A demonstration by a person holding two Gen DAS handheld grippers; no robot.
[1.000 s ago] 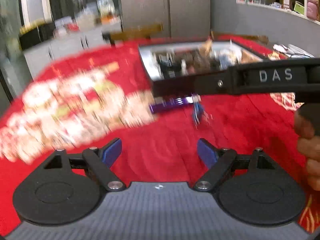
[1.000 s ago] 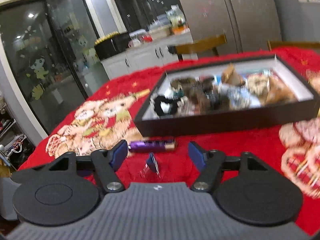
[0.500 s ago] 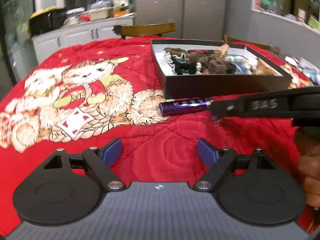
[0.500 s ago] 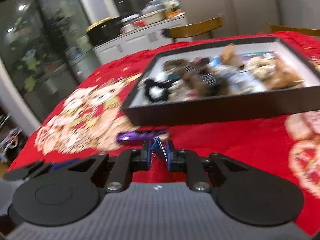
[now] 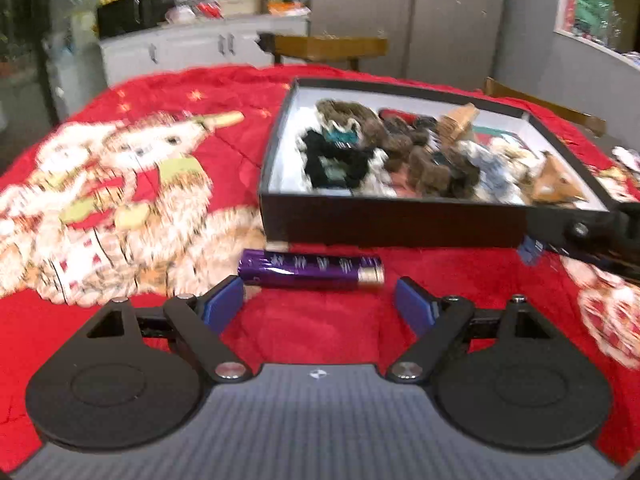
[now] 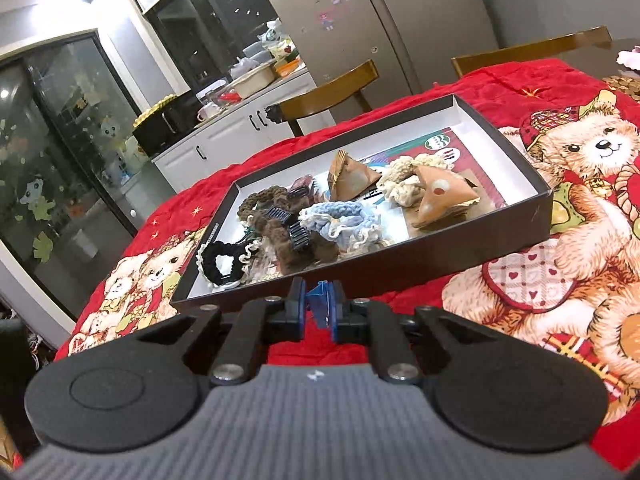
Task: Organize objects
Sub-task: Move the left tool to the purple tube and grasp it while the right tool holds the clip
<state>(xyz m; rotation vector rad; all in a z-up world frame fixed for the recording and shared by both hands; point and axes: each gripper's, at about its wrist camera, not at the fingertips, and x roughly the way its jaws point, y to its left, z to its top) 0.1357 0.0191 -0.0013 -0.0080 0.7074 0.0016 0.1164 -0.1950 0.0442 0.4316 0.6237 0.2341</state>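
Note:
A black box [image 6: 420, 268] with a white inside sits on the red bear-print cloth [image 6: 560, 272]. It holds scrunchies [image 6: 340, 220], dark hair clips and brown triangular pouches [image 6: 440, 196]. My right gripper [image 6: 318, 294] is shut on a small blue clip [image 6: 319, 309], lifted just in front of the box's near wall. In the left wrist view the same clip [image 5: 530, 250] shows at the right edge, in that gripper's tip. A purple tube with a gold end [image 5: 312, 270] lies on the cloth before the box [image 5: 400, 226]. My left gripper [image 5: 320, 306] stands open just short of the tube, touching nothing.
Wooden chairs [image 6: 332, 92] stand at the table's far side, with a white counter [image 5: 192, 46] and a grey fridge [image 6: 400, 20] behind. Red cloth stretches to the left [image 5: 100, 184] and right of the box.
My right gripper shut on the blue clip, lifted it off the cloth and carried it right, up to the box. My left gripper, still open, moved close to the purple tube.

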